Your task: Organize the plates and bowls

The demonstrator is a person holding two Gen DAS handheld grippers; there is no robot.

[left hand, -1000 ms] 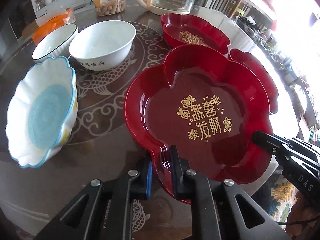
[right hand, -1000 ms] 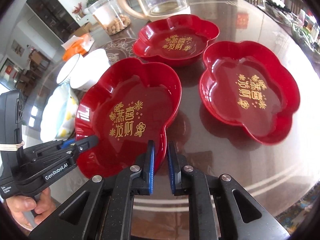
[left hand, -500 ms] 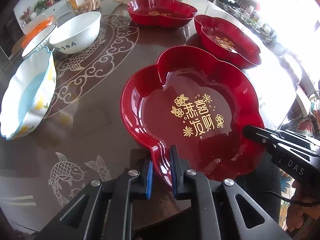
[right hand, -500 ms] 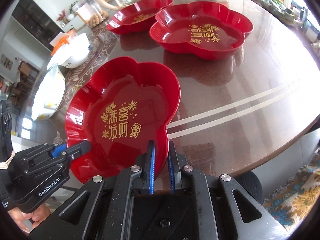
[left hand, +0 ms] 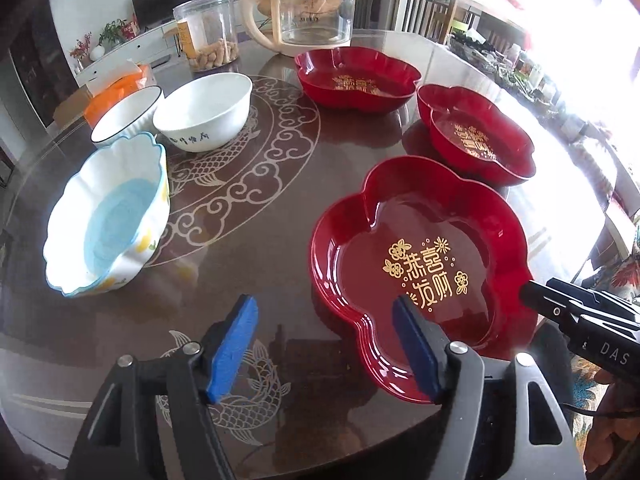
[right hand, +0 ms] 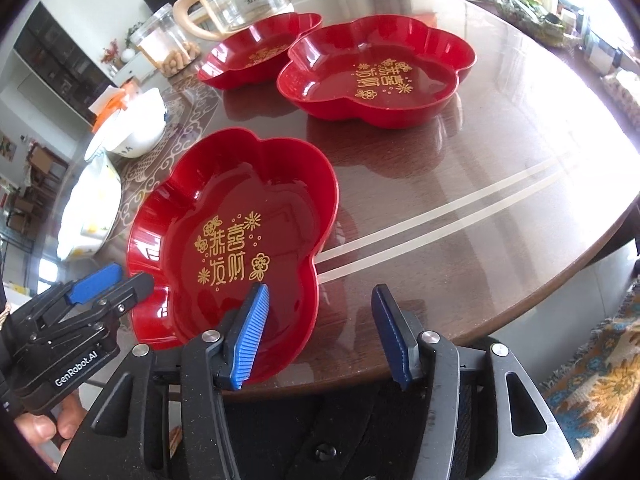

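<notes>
Flanking red plate (left hand: 420,252) — bowls (left hand: 200,112) beyond

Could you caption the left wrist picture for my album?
Open left tongs astride the near red plate's rim, three bowls at left.

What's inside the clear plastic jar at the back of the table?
The clear plastic jar holds a low layer of tan, peanut-like pieces at the bottom; above them it looks empty. A label covers part of its left side, so what lies behind the label cannot be seen.
</notes>
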